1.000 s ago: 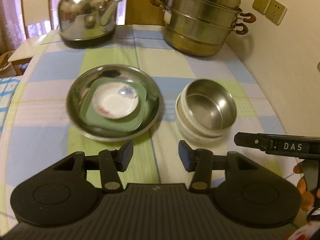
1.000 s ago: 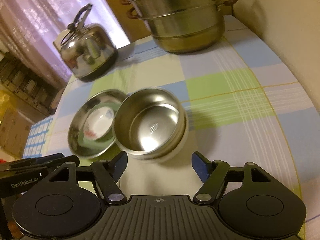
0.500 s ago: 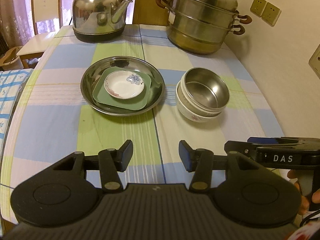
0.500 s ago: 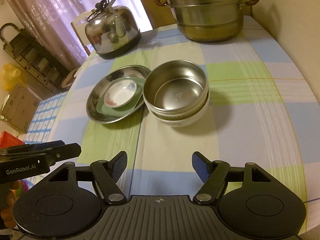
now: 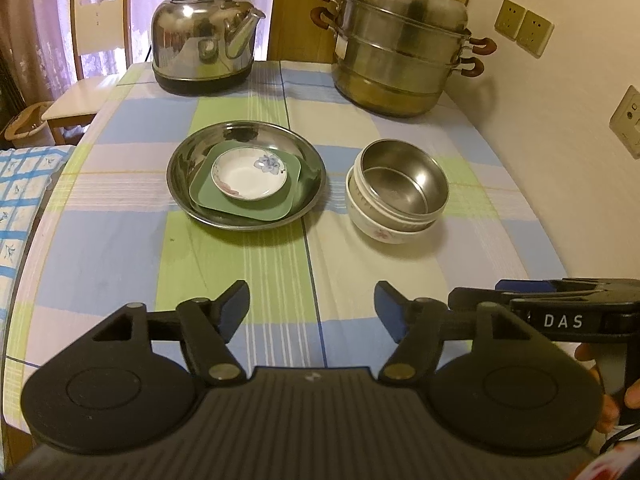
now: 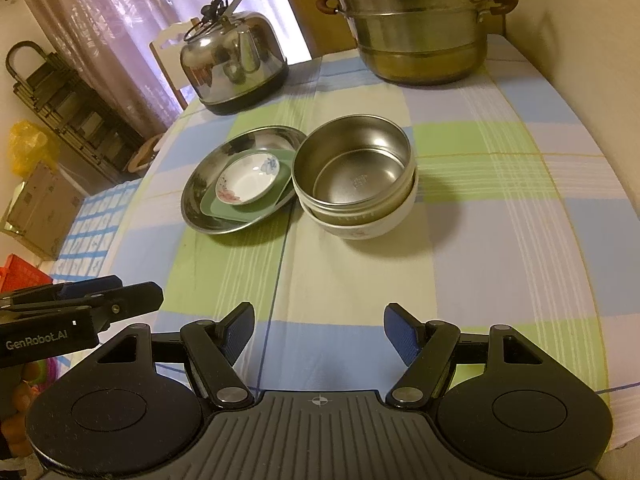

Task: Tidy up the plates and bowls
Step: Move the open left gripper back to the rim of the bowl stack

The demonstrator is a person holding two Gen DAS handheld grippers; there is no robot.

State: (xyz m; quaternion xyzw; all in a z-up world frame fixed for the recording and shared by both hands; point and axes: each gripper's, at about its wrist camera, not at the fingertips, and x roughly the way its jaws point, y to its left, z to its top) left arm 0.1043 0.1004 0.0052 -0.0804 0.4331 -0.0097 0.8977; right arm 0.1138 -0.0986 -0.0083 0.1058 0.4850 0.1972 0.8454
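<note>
A steel plate (image 5: 188, 164) (image 6: 208, 184) holds a green square plate (image 5: 208, 196) (image 6: 216, 206) with a small white flowered dish (image 5: 248, 176) (image 6: 246, 182) on top. To its right a steel bowl (image 5: 404, 180) (image 6: 356, 172) sits nested in a white flowered bowl (image 5: 380, 232) (image 6: 368, 230). My left gripper (image 5: 312, 308) is open and empty near the table's front edge. My right gripper (image 6: 319, 334) is open and empty, also well short of the bowls. Each gripper shows at the edge of the other's view.
A steel kettle (image 5: 204, 48) (image 6: 236, 68) stands at the back left and a stacked steamer pot (image 5: 400, 48) (image 6: 420, 20) at the back right. The checked tablecloth (image 5: 280, 264) covers the table. A wall (image 5: 560, 160) runs along the right; a chair (image 5: 92, 60) stands behind the table.
Both grippers have pulled back from the stacked dishes toward the table's front edge, both staying open. The plates and bowls have not moved.
</note>
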